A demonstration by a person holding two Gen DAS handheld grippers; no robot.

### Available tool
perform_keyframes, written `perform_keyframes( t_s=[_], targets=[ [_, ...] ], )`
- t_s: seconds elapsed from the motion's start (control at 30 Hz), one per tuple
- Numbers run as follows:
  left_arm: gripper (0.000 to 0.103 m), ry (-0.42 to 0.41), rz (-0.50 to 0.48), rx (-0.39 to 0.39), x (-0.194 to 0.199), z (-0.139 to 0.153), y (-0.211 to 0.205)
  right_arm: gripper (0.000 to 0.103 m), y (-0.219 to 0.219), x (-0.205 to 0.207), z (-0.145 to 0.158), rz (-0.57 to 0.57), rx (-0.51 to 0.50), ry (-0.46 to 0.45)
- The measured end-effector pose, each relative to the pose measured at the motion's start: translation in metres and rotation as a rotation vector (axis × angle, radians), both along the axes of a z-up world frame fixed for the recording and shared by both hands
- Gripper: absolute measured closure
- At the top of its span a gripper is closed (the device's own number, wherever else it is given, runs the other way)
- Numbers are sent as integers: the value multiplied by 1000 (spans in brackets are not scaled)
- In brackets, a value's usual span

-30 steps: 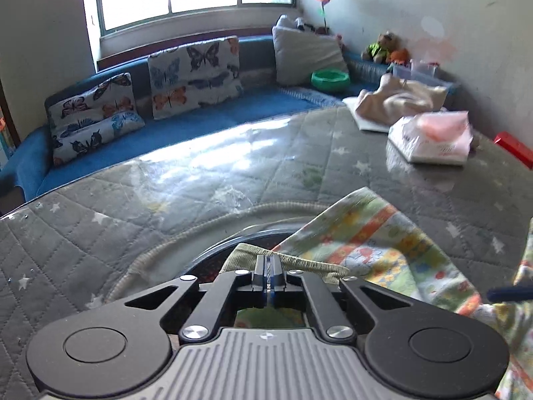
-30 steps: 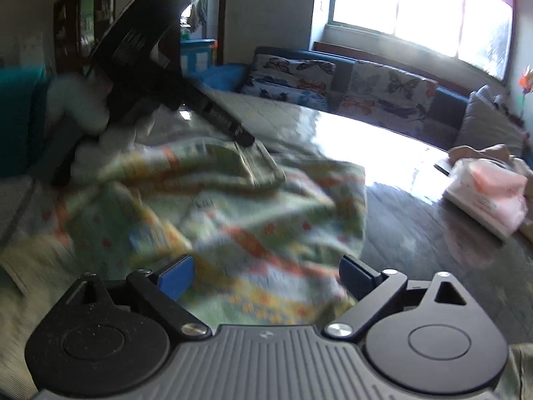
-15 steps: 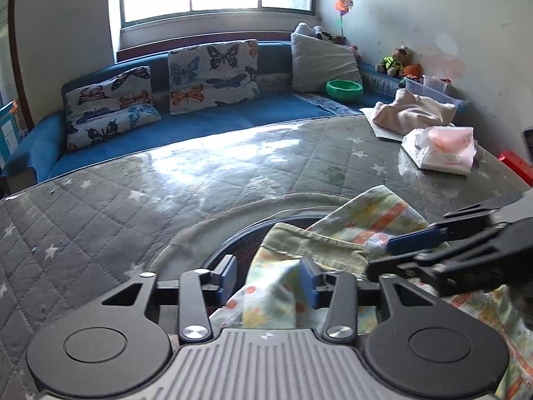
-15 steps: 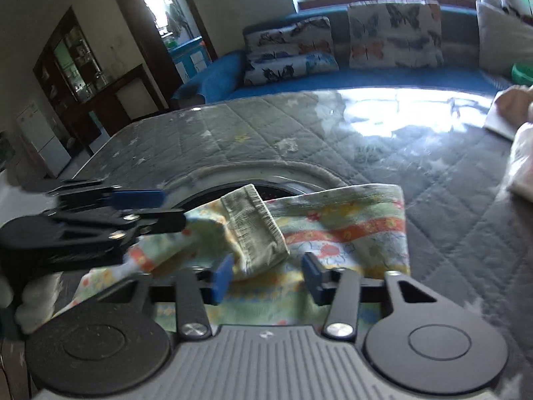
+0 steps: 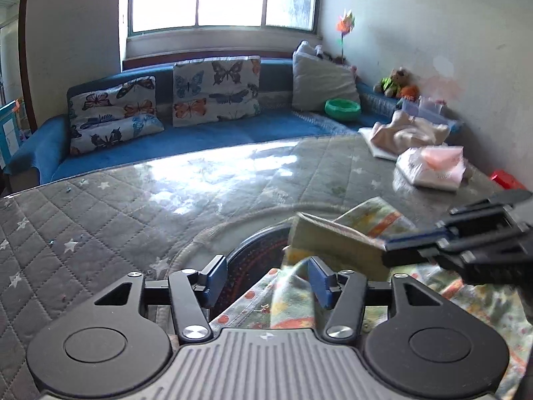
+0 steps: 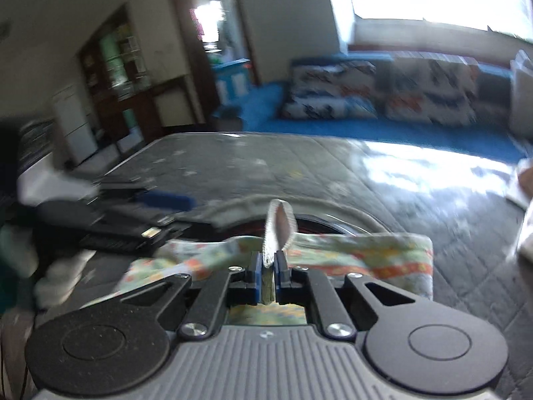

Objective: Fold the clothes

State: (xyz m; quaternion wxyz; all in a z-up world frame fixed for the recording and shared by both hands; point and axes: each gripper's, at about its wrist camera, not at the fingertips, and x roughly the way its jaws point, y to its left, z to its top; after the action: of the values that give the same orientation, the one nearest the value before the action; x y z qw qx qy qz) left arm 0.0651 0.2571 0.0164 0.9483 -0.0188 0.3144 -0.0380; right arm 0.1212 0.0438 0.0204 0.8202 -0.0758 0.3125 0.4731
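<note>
The printed garment (image 5: 376, 220) lies bunched on the grey quilted table cover (image 5: 133, 206), partly over a dark round opening (image 5: 253, 256) ringed by a pale cord. From the left wrist, the left gripper (image 5: 267, 280) shows its blue pads apart and its jaws are opening; a fold of the cloth sits between them, nearer the right pad, not pressed. That view also takes in the right gripper (image 5: 399, 241) reaching in from the side, pinching the ribbed cuff (image 5: 333, 240) — and a tissue pack (image 5: 433, 166) and beige cloth (image 5: 406, 130) further back. The right wrist view, blurred, shows what the other cannot: the right pads clamped tight on the cuff, its looped edge standing up between them — with the left gripper's blue pad (image 6: 166, 197) off to the side.
</note>
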Motion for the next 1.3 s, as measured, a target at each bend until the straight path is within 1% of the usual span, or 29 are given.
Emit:
perform_keyframes(
  t_s=[0.1,0.17,0.3,0.37,0.47,0.57,0.7,0.77,0.83,0.87,0.93,0.97,1.0,1.07,1.13,1.17,1.2,1.27,1.3],
  targets=[
    [41,-33,-35,21,-17,8,0,97,1,-32,8,82,-14,-63],
    [37,-46,-46,36,-30,12,-1,97,1,-57,14,140,-16,-99],
    [36,-65,-39,20,-57,21,1,97,-1,-105,17,235,-16,-134],
    [34,-80,-43,19,-73,25,0,97,-4,-129,16,285,-26,-143],
    [33,-96,-61,23,-97,27,-2,97,-16,-153,10,309,-36,-129],
    [33,-82,-80,47,-115,22,-9,102,-25,-170,5,329,-64,-132],
    [33,-57,-99,90,-135,14,-21,102,-36,-183,-2,359,-98,-129],
    [33,-65,-102,105,-143,13,-28,101,-40,-185,-3,327,-100,-120],
    [33,-79,-107,111,-150,13,-35,96,-43,-180,-2,272,-103,-110],
    [33,-90,-117,116,-152,15,-40,92,-44,-178,-3,249,-104,-107],
    [33,-109,-136,125,-148,19,-49,87,-50,-171,-5,198,-99,-74],
    [32,-117,-146,129,-146,21,-54,80,-53,-168,-7,175,-95,-58],
    [32,-118,-153,123,-140,23,-58,74,-55,-166,-8,159,-92,-51],
    [25,-115,-166,104,-125,28,-65,68,-59,-164,-10,134,-85,-45],
    [25,-110,-188,101,-108,32,-72,67,-62,-161,-12,113,-80,-41],
    [25,-103,-203,106,-98,33,-76,64,-64,-159,-12,99,-79,-39],
    [25,-87,-223,106,-87,33,-82,61,-66,-158,-12,88,-78,-36],
    [25,-57,-252,100,-68,32,-93,59,-70,-154,-12,69,-62,-27],
    [25,-41,-269,104,-59,30,-97,55,-72,-153,-11,60,-52,-25]
  ],
)
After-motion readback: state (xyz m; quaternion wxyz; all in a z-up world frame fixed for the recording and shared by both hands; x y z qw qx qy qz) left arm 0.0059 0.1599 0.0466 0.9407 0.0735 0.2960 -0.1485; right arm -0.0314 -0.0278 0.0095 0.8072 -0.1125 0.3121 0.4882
